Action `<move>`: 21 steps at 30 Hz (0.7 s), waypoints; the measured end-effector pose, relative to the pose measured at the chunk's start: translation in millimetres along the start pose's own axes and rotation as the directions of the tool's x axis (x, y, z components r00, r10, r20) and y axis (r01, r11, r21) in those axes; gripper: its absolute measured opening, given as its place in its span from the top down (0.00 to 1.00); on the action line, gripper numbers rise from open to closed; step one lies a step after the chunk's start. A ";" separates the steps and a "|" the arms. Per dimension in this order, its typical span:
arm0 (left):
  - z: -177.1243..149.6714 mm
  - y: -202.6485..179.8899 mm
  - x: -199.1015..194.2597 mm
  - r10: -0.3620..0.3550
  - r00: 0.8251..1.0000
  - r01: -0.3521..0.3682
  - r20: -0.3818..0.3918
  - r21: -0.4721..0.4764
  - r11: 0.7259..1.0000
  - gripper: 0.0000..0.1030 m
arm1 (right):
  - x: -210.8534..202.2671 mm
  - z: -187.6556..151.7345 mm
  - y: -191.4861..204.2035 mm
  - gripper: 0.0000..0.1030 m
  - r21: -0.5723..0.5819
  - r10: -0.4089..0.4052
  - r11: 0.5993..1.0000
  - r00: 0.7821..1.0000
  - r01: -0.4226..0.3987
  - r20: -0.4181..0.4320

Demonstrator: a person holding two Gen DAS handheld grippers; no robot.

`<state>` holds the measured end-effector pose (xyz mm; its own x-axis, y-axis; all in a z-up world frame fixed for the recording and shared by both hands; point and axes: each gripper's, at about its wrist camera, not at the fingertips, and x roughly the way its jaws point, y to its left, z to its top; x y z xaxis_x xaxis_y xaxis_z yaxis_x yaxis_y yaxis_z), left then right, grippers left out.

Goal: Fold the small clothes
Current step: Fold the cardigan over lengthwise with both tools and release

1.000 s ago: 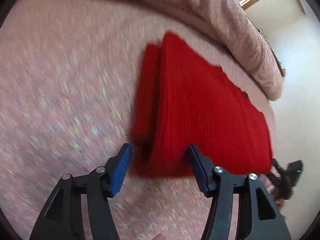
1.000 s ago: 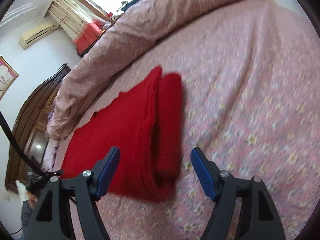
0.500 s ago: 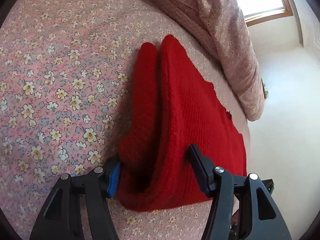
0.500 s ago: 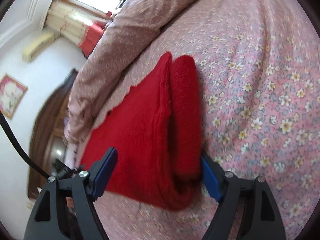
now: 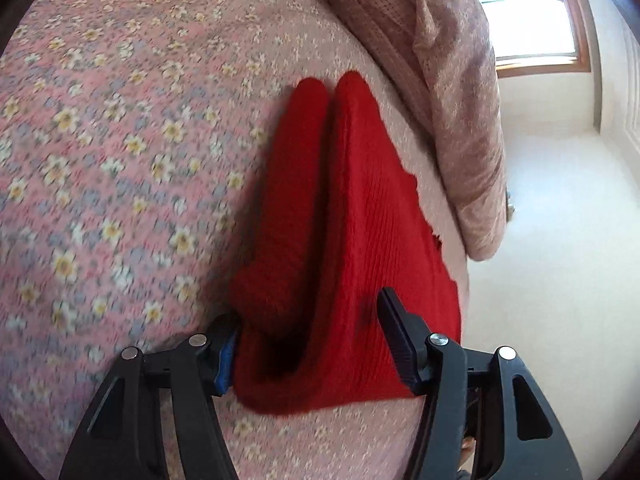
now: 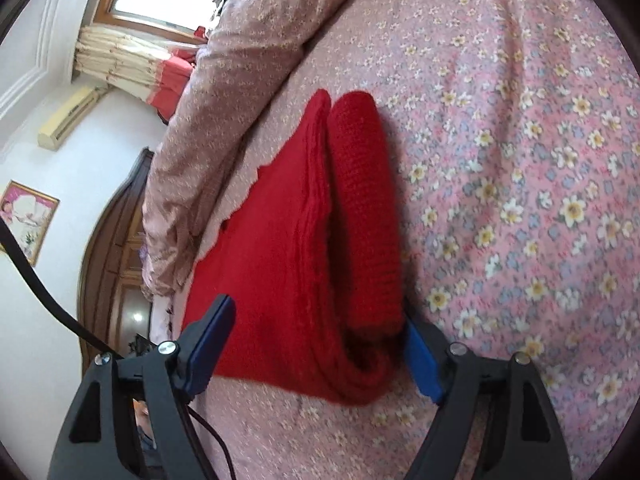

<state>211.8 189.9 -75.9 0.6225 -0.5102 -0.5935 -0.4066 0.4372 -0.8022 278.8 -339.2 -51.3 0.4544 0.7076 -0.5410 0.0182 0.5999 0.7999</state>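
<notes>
A red knit garment (image 5: 360, 240) lies on the floral pink bed sheet (image 5: 100, 160), with one side rolled over into a thick fold. My left gripper (image 5: 310, 350) is open with its jaws straddling the near end of that fold; the left pad is tucked under the fabric. In the right wrist view the same garment (image 6: 288, 260) shows its rolled edge on the right. My right gripper (image 6: 316, 350) is open too, its jaws on either side of the fold's near end, the right pad partly hidden by cloth.
A bunched pinkish floral quilt (image 5: 452, 92) lies along the far side of the bed, just beyond the garment; it also shows in the right wrist view (image 6: 224, 92). A dark wooden headboard (image 6: 112, 248) and a black cable (image 6: 36, 280) are at the left.
Both grippers have moved forward onto the garment; their open jaws now enclose the ends of the rolled fold, with one pad of each slipped under the cloth.
</notes>
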 end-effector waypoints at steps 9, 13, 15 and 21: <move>-5.0 6.3 -11.4 0.002 1.000 -0.002 0.018 0.020 1.000 0.48 | -0.8 -1.4 4.3 0.21 -0.031 -0.009 0.999 1.000 0.010 0.014; -14.0 -1.2 -2.2 0.012 1.000 -0.013 0.029 0.033 0.999 0.50 | 0.2 -2.3 5.5 0.21 -0.008 -0.003 1.000 1.000 0.003 -0.003; -15.2 -2.1 -0.8 0.027 0.999 -0.028 0.031 0.033 0.999 0.59 | 2.0 -1.7 3.8 0.23 0.001 -0.002 1.000 1.000 0.002 0.016; -16.0 0.2 -6.5 0.026 0.999 -0.027 0.028 0.013 1.000 0.79 | 14.5 0.1 3.9 0.71 0.013 -0.031 0.999 1.000 0.031 0.003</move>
<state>197.0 181.4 -73.3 0.6298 -0.4778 -0.6124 -0.4140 0.4606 -0.7852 285.5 -326.6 -56.1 0.4565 0.6877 -0.5646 0.0434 0.6166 0.7861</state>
